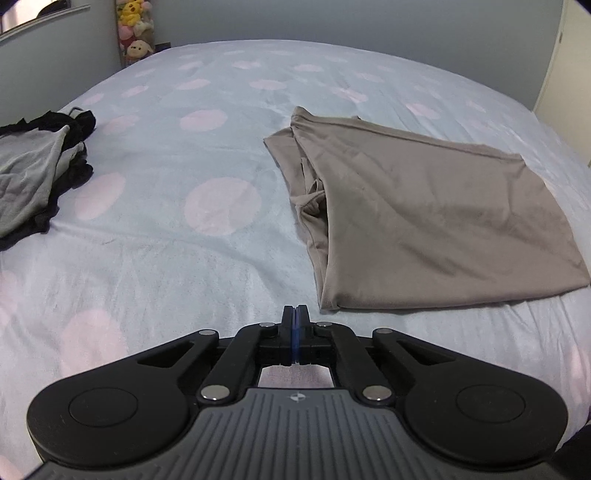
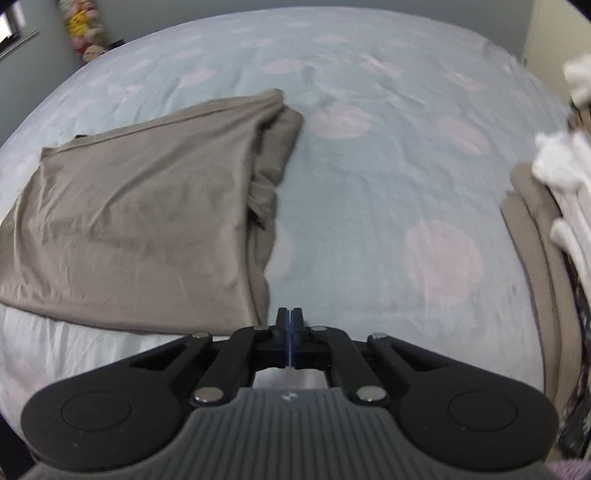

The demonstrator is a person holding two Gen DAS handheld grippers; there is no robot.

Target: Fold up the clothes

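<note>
Taupe garment [image 1: 424, 221], smooth soft knit, folded into a rectangle

taupe garment [image 1: 424, 221] [image 2: 140, 221] | folded over, lightly creased | lying flat on bed, layered edges bunched along one side

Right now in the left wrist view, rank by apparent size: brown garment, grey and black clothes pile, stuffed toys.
1. brown garment
2. grey and black clothes pile, cut off by the frame edge
3. stuffed toys, far back, so true size unsure
</note>
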